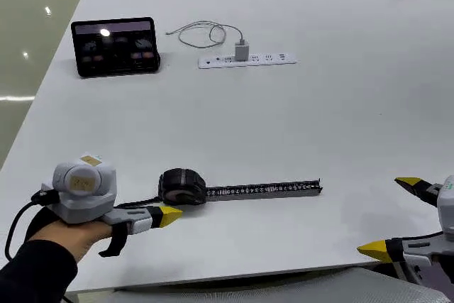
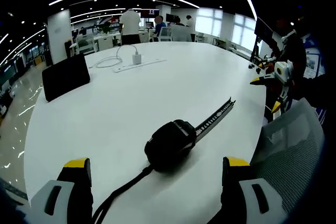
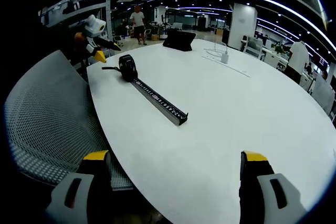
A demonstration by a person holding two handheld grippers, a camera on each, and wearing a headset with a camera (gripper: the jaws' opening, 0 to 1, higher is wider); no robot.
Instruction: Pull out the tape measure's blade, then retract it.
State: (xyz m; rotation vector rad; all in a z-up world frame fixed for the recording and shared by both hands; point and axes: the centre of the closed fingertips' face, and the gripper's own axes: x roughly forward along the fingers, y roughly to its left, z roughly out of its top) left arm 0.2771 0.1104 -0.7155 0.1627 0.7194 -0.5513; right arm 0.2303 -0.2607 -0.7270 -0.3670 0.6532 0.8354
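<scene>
While the tape measure (image 1: pixel 182 186) lies on the white table (image 1: pixel 340 104) near its front edge, its blade (image 1: pixel 264 189) is already drawn out flat on the surface, so by my reading retraction is the step left.

Axis: case at the person's left, blade running straight to the right and ending in the hook end (image 1: pixel 319 188). It lies roughly parallel to the near table edge.

Left gripper (image 2: pixel 157 163): jaws spread wide, holding nothing. In its own view the case (image 2: pixel 170 144) sits just ahead, on the line between the two yellow tips. I cannot tell if a tip touches it. A black strap (image 2: pixel 121 192) trails from the case back toward this gripper. It is clearly the nearer tool to the case.

Right gripper (image 1: pixel 391 216): jaws also wide, empty, off the front right of the table. From its view the hook end (image 3: pixel 181 118) is the closest part of the tape but apart from the tips, with the blade running away toward the case (image 3: pixel 127 66).

Judgement: the retract depends on the left jaws closing across the case. The right gripper would have to travel leftward along the blade axis to reach the hook end.

Room: bare table beyond and to the right of the blade. The tablet (image 1: pixel 115 46) and the power strip (image 1: pixel 247 59) with its charger cable (image 1: pixel 206 33) lie well apart at the far side. Little margin at the near edge, and a mesh chair (image 3: pixel 47 124) sits just below it
</scene>
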